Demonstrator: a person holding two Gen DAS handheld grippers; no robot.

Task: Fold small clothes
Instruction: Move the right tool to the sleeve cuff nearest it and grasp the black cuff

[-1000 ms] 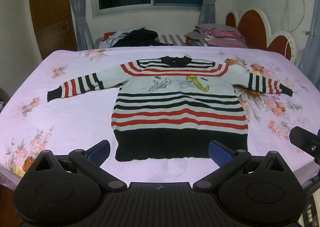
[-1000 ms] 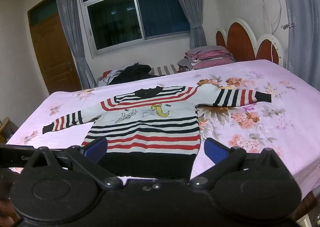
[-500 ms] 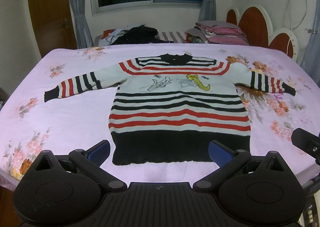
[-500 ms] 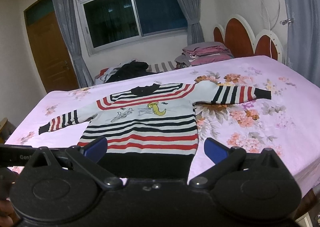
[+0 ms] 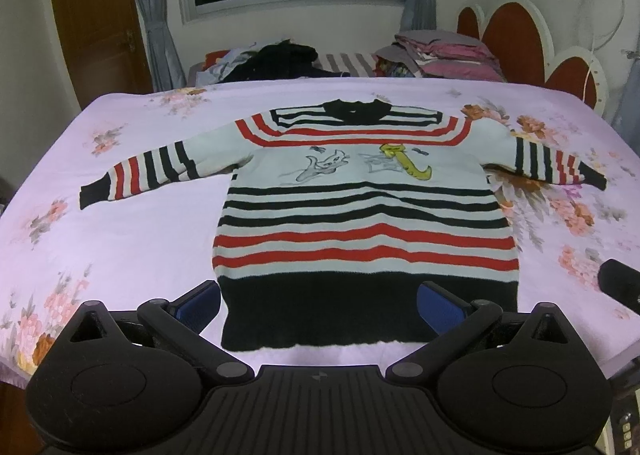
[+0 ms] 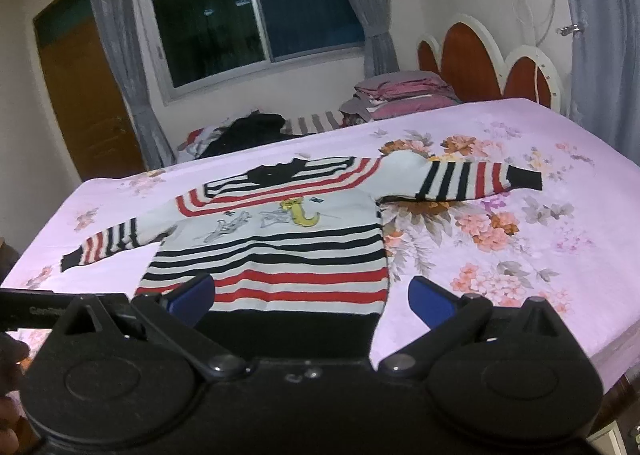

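On the floral bedsheet [image 5: 120, 223], striped sweater [image 5: 360, 215] flat, sleeves outspread

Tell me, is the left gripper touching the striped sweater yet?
Cannot tell. In the left wrist view the open left gripper frames the striped sweater's black hem, but no gap or contact shows plainly.

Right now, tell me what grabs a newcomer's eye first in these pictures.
A striped sweater with a cartoon print lies flat, sleeves spread, in the middle of the pink floral bedsheet. Both open hand-held grippers, left hand-held gripper and right hand-held gripper, hover at its black hem.
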